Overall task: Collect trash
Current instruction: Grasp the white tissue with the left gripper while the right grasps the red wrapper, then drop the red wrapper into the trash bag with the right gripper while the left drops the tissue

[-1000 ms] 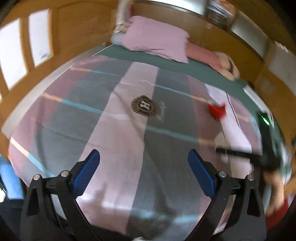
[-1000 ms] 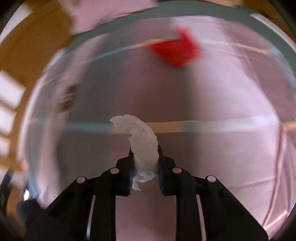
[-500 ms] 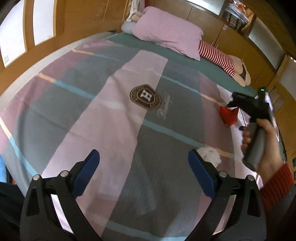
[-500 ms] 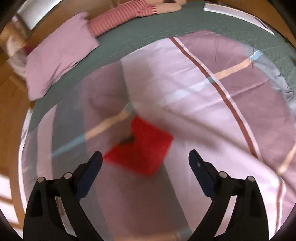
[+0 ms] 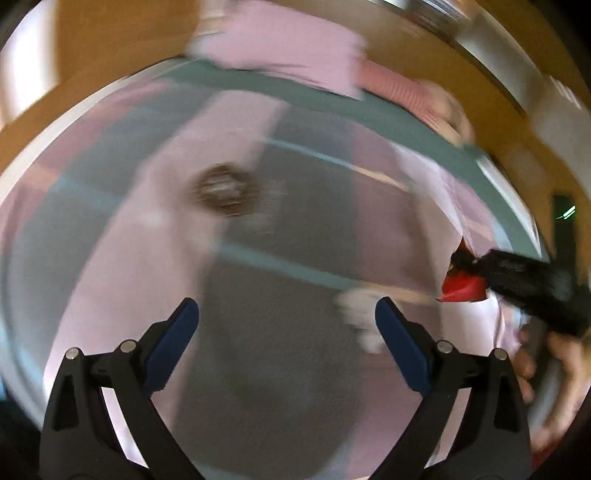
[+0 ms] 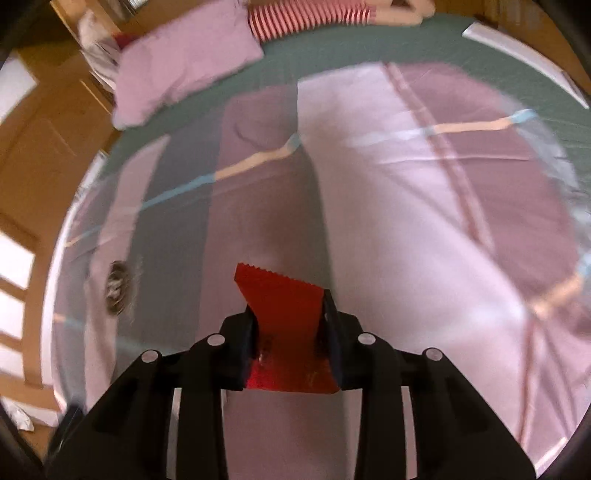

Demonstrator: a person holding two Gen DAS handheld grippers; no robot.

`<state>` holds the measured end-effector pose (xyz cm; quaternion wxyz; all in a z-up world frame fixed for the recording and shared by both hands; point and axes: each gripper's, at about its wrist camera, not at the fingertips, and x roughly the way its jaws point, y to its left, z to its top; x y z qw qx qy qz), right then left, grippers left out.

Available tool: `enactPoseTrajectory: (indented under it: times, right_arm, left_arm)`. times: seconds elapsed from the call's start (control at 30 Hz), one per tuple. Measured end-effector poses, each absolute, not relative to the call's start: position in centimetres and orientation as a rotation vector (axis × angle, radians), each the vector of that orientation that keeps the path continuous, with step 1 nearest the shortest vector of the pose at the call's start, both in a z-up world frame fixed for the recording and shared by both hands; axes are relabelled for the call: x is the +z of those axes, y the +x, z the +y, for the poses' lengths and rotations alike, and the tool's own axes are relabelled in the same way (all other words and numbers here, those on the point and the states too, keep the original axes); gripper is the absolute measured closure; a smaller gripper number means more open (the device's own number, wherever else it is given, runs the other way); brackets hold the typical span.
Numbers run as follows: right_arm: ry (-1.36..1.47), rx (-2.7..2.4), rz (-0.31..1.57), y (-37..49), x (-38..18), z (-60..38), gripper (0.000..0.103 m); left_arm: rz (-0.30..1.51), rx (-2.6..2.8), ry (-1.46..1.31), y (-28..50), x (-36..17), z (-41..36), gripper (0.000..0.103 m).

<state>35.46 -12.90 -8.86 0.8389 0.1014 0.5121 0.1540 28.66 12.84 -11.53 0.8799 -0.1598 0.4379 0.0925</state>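
Note:
My right gripper (image 6: pixel 290 326) is shut on a red foil wrapper (image 6: pixel 284 299) with a serrated top edge and holds it over the striped bedspread (image 6: pixel 388 221). In the left wrist view the same wrapper (image 5: pixel 461 286) shows at the right, in the tip of the right gripper (image 5: pixel 467 266). A crumpled white tissue (image 5: pixel 356 310) lies on the bedspread (image 5: pixel 258 332) just left of my left gripper's right finger. My left gripper (image 5: pixel 288 321) is open and empty above the bedspread. The left view is blurred.
A pink pillow (image 6: pixel 181 62) and a red-and-white striped doll (image 6: pixel 314 16) lie at the head of the bed. A round crest (image 5: pixel 221 190) marks the bedspread. Wooden wardrobes (image 6: pixel 48 140) stand along the bed's left side.
My right gripper dropped the white tissue on the bedspread, opened, moved to the red wrapper and shut on it. My left gripper stayed open and swung over the bed.

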Motion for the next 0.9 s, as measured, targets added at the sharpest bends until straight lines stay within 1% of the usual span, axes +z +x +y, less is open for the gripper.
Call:
enactPoseTrajectory:
  times: [0.13,0.17,0.2,0.23,0.27,0.3,0.33,0.37,0.4,0.43,0.5,0.6,0.63,0.73,0.83,0.9]
  right_arm:
    - [0.218,0.324,1.013,30.0,-5.6,-16.9,0.07]
    - [0.208,0.323,1.007,29.4,-5.2,-17.2,0.07]
    - [0.196,0.324,0.998,27.9,-4.8,-17.9,0.07]
    - [0.19,0.323,0.991,26.8,-4.6,-18.5,0.07]
    - [0.184,0.324,0.979,24.7,-4.1,-19.3,0.07]
    - [0.183,0.329,0.973,23.5,-4.0,-19.7,0.07]
    - [0.185,0.333,0.965,22.4,-3.8,-20.0,0.07]
    - [0.187,0.336,0.956,21.0,-3.6,-20.4,0.07]
    - [0.189,0.333,0.946,19.9,-3.4,-20.6,0.07]
    - [0.192,0.331,0.939,19.1,-3.3,-20.6,0.07]
    - [0.194,0.326,0.922,16.9,-2.8,-21.0,0.07]
    - [0.179,0.328,0.88,14.3,-1.7,-21.1,0.07]
    - [0.178,0.331,0.869,13.7,-1.5,-21.2,0.07]
    - [0.17,0.344,0.825,11.6,-0.1,-21.2,0.07]
    - [0.155,0.36,0.775,9.5,1.7,-21.3,0.07]
    - [0.135,0.373,0.728,7.8,3.3,-21.1,0.07]
  left_arm:
    - [1.009,0.012,-0.165,33.9,-14.0,7.0,0.007]
    - [1.035,0.0,-0.143,34.6,-14.8,6.4,0.009]
    - [1.074,0.005,-0.114,35.2,-16.0,5.8,0.014]
    - [1.108,0.015,-0.096,35.5,-17.0,5.6,0.025]
    - [1.13,0.017,-0.093,35.5,-17.7,5.5,0.034]
    - [1.124,0.02,-0.089,35.5,-17.9,5.6,0.034]
    - [1.09,0.027,-0.077,35.2,-17.7,5.5,0.043]
    - [1.073,0.028,-0.065,35.1,-17.5,5.6,0.062]
    - [1.068,0.022,-0.061,35.0,-17.3,5.7,0.072]
    - [1.06,0.02,-0.072,34.6,-16.9,6.0,0.085]
    - [1.025,0.029,-0.095,33.9,-16.2,6.3,0.085]
    - [0.897,0.059,-0.026,30.5,-12.3,6.3,0.085]
    - [0.836,0.075,0.006,28.6,-10.2,5.9,0.085]
    - [0.739,0.072,-0.006,23.0,-5.1,5.0,0.085]
    - [0.641,0.073,0.016,17.4,-0.7,3.6,0.085]
    - [0.604,0.064,0.03,14.7,1.2,3.0,0.085]
